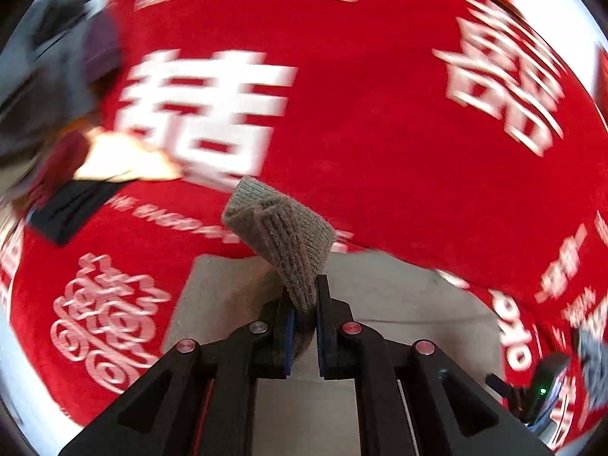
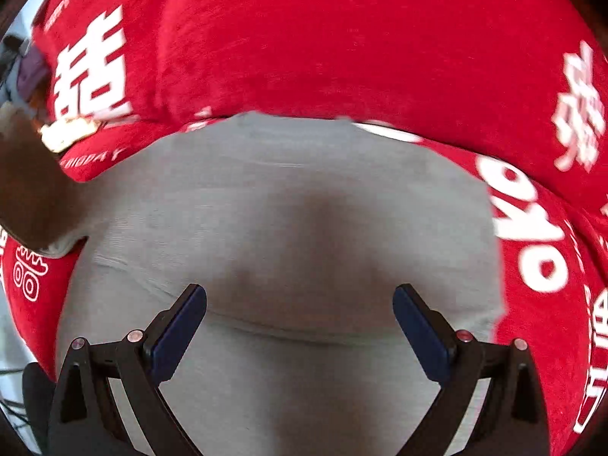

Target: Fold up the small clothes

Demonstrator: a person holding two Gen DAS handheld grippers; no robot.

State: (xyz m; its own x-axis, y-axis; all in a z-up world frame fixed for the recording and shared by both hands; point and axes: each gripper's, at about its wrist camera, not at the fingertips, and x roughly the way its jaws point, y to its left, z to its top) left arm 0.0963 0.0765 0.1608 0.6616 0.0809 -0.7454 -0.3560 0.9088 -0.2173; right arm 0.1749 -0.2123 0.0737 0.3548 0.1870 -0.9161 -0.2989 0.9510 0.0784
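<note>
Left wrist view: left hand-held gripper (image 1: 304, 304) clenched on a fold of grey knit garment (image 1: 283, 235), lifted above the red cloth (image 1: 361, 114).
Right wrist view: right hand-held gripper (image 2: 300, 307) released, jaws wide apart over the flat grey garment (image 2: 288, 205) lying on the red cloth (image 2: 304, 38).

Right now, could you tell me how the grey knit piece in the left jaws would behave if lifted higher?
Likely floppy: the grey knit piece curls over above the left gripper. Probably light, since a pinch holds it. The ribbed knit looks grippy, so slipping seems unlikely.
</note>
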